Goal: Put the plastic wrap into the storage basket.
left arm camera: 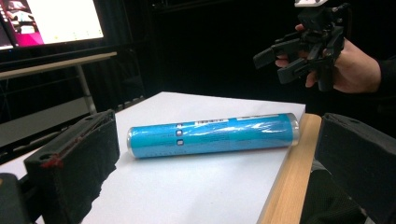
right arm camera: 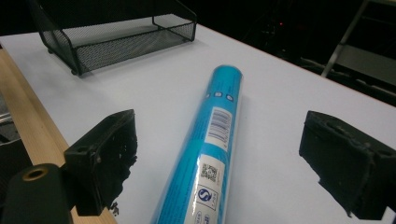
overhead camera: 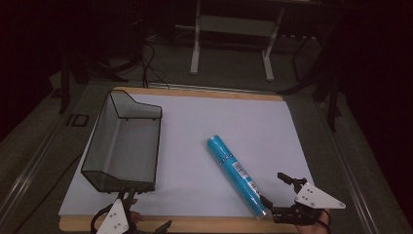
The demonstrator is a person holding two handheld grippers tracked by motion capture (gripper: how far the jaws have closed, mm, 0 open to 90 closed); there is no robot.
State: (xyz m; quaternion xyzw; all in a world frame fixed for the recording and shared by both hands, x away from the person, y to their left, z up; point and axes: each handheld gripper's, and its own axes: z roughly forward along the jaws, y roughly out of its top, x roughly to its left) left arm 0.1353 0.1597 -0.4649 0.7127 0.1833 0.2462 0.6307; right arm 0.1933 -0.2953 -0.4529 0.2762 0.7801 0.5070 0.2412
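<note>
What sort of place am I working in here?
Probably a lab or recording studio, not a home: a dark room, a white sheet on a wooden board, a lit monitor behind, and a metal stand on the floor.

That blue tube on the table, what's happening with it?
A person holds a tool in each hand. The blue tube lies flat on the white table cover, held by nothing. The right tool is open at the tube's near end. The left tool is open too, by the empty black mesh tray.
</note>
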